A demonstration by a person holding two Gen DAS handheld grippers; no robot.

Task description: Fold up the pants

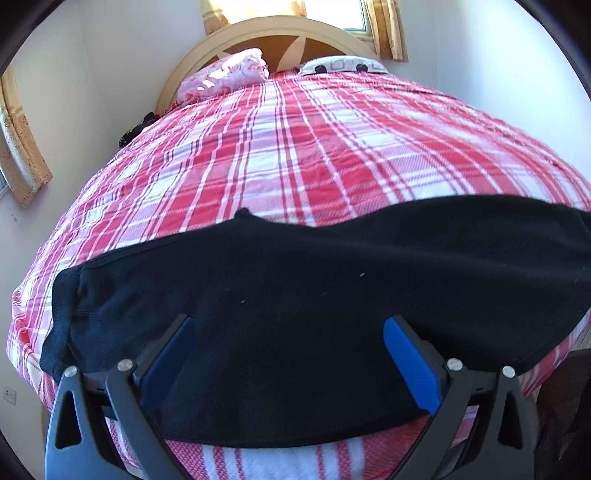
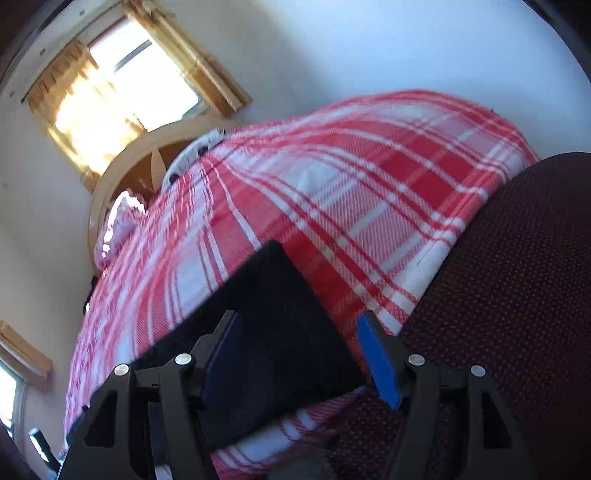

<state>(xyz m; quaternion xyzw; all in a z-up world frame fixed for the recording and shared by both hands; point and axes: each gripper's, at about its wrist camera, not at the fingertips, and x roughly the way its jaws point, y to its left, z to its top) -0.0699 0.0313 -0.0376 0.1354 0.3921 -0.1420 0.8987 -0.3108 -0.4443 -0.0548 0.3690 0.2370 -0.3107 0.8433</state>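
Lying across the near end of the bed [image 1: 314, 147], the pants [image 1: 295, 314] form a long dark band, flat on the red-and-white plaid cover and parallel to the foot edge. One end, with what looks like a ribbed band, hangs slightly over the corner at the lower left of the left wrist view. This layout probably serves the fold: the cloth is spread flat and within reach of both tools from the foot of the bed.

The left gripper [image 1: 290, 326] sits over the middle of the pants with its blue pads [image 1: 410, 365] spread wide. The pads press on nothing; the cloth lies under and between them, ungripped.

The right gripper [image 2: 301, 326] is also spread, its pads apart over the squared end of the pants [image 2: 273, 314]. No cloth is pinched there. This view is tilted and slightly blurred. A dark red dotted fabric [image 2: 517, 295] fills its right side, beside the bed edge; what it belongs to cannot be determined.

Both tools point down at the garment, which suits a fresh grasp at two separate points for the next fold.

Two pillows [image 1: 229, 74] rest against the headboard [image 1: 280, 33], under a curtained window [image 2: 122, 92]. No brand, label or legible writing is visible on the pants, the bedding or the tools.
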